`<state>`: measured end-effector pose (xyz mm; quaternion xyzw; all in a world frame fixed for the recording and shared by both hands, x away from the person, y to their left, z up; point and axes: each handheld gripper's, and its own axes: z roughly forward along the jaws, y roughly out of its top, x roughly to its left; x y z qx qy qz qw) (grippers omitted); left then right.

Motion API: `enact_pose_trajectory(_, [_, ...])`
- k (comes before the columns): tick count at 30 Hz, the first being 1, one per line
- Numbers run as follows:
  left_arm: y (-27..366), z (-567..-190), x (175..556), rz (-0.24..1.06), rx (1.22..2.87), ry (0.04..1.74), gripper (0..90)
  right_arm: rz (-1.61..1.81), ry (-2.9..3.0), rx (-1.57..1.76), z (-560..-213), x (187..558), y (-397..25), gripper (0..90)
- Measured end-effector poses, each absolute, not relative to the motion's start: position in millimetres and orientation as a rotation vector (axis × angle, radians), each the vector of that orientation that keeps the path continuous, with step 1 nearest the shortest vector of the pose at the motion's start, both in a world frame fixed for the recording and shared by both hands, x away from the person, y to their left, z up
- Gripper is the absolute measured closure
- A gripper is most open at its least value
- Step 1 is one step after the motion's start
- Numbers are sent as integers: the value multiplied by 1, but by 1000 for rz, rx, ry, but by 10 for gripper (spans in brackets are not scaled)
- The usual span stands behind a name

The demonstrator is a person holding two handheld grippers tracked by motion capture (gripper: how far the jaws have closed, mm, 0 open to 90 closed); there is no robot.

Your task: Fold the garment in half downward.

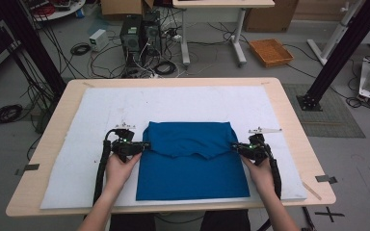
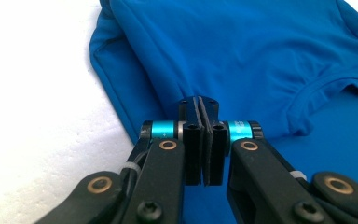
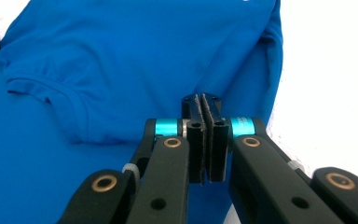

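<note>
1. Left gripper (image 1: 143,146): we see its jaws pressed flat together in the left gripper view (image 2: 199,108), no gap between the pads. The tips sit at the folded left edge of the blue shirt (image 2: 242,51); we cannot tell whether any cloth is pinched between them.
2. Right gripper (image 1: 235,147): same condition in the right gripper view (image 3: 201,106), jaws fully closed pad to pad. The tips are at the folded right edge of the shirt (image 3: 121,56); again we cannot confirm cloth in the bite.
3. Hands: we note the left hand (image 1: 120,168) and right hand (image 1: 260,171) each behind its gripper, forearms coming in from the near edge of the table. A black cable runs back along each forearm.
4. Shirt (image 1: 192,168): it lies flat in the middle of the white mat (image 1: 77,144), between the two grippers. The top part is folded down over the body; the collar curve faces the near side, about halfway down the cloth. The lower hem lies close to the mat's near edge.
5. Mat: it covers most of the wooden table (image 1: 289,110), leaving a bare wood border all round.
6. Surroundings: beyond the table we see a floor with cables, computer towers (image 1: 139,33) and an orange tray (image 1: 270,52).
</note>
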<state>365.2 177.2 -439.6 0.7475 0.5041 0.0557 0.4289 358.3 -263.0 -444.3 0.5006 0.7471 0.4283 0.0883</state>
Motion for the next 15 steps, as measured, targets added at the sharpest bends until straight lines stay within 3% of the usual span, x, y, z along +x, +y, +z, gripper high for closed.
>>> enact_pose_trajectory(15, [183,-414,330,91,1854,1167,884,1340,2234,1444,-426,330,-273,892])
